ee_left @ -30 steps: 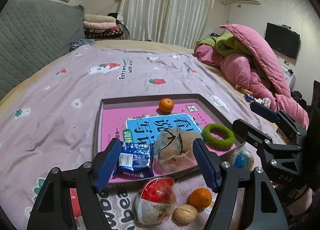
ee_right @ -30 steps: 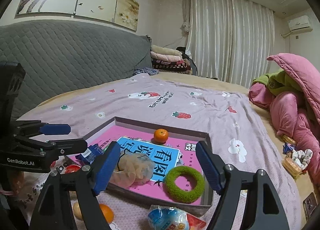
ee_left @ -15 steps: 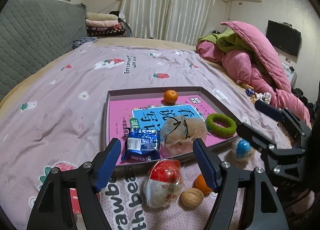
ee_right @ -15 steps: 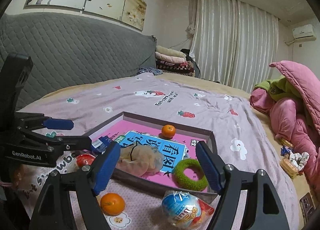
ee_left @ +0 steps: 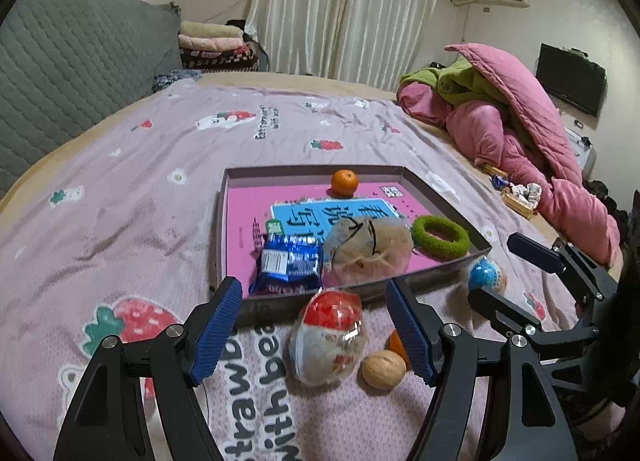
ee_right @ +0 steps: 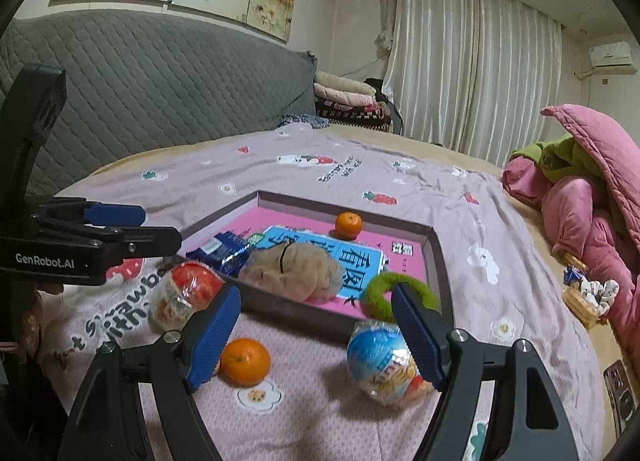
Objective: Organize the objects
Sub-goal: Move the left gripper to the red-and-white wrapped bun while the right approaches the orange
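Note:
A shallow grey tray (ee_left: 312, 172) lies on the bed and holds a pink and blue book, an orange (ee_left: 344, 183), a green ring (ee_left: 440, 237), a blue snack packet (ee_left: 288, 261) and a beige mesh pouch (ee_left: 368, 245). On the sheet in front of the tray lie a red-and-white wrapped egg (ee_left: 328, 337), a walnut (ee_left: 382, 371), a second orange (ee_right: 245, 361) and a blue wrapped egg (ee_right: 380, 359). My left gripper (ee_left: 313, 297) hovers open over the red egg, touching nothing. My right gripper (ee_right: 316, 301) is open above the orange and the blue egg.
The bed has a mauve strawberry-print sheet (ee_left: 120, 189). A heap of pink and green quilts (ee_left: 520, 133) fills the right side. A grey padded headboard (ee_right: 160, 101) runs along the left. Folded blankets (ee_left: 216, 45) are stacked at the back, and small wrappers (ee_right: 588, 293) lie near the quilts.
Both grippers have drawn back from the tray, so the loose eggs, orange and walnut now show more fully in front of it. Both stay open.

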Tool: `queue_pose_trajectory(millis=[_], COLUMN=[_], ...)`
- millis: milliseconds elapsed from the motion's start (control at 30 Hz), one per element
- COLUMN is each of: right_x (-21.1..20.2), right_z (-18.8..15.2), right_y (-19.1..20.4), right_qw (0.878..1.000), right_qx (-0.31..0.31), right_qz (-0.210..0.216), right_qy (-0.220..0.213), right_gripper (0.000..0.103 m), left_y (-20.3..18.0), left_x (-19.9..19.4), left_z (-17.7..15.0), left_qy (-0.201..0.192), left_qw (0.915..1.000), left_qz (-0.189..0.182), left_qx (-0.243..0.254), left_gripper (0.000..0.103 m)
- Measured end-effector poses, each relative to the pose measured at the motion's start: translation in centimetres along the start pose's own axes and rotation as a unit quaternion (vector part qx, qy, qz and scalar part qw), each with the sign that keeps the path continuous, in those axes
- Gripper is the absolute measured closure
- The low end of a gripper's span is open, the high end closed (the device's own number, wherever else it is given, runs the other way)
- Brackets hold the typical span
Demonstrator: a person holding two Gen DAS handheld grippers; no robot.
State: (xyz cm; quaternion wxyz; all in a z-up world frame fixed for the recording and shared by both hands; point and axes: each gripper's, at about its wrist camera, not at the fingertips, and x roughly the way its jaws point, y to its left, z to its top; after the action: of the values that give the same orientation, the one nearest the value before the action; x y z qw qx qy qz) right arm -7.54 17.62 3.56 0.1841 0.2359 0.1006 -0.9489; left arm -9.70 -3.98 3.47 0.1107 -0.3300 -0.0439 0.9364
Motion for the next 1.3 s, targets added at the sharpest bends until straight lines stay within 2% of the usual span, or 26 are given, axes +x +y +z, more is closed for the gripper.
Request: queue_pose_trajectory(millis=[667,1300], right_x=[-0.2,2.0], right_z=[-3.9,-5.0], right_y=[2.2,3.5], right_qw=[0.997,0.993], right_qx=[-0.031,-0.057], right_qz=[0.010,0.015], right_qy=[0.063,0.102], right_gripper=[0.026,0.026], left_y=[-0.9,-0.7], left_x=[0.0,1.5], left_z=[-2.7,-4.1], left_qy=[0.031,0.063], left_qw=[0.9993,0.9976], left_qz=[-0.003,-0.004], left_qx=[0.021,0.027], left_gripper=[0.028,0.028])
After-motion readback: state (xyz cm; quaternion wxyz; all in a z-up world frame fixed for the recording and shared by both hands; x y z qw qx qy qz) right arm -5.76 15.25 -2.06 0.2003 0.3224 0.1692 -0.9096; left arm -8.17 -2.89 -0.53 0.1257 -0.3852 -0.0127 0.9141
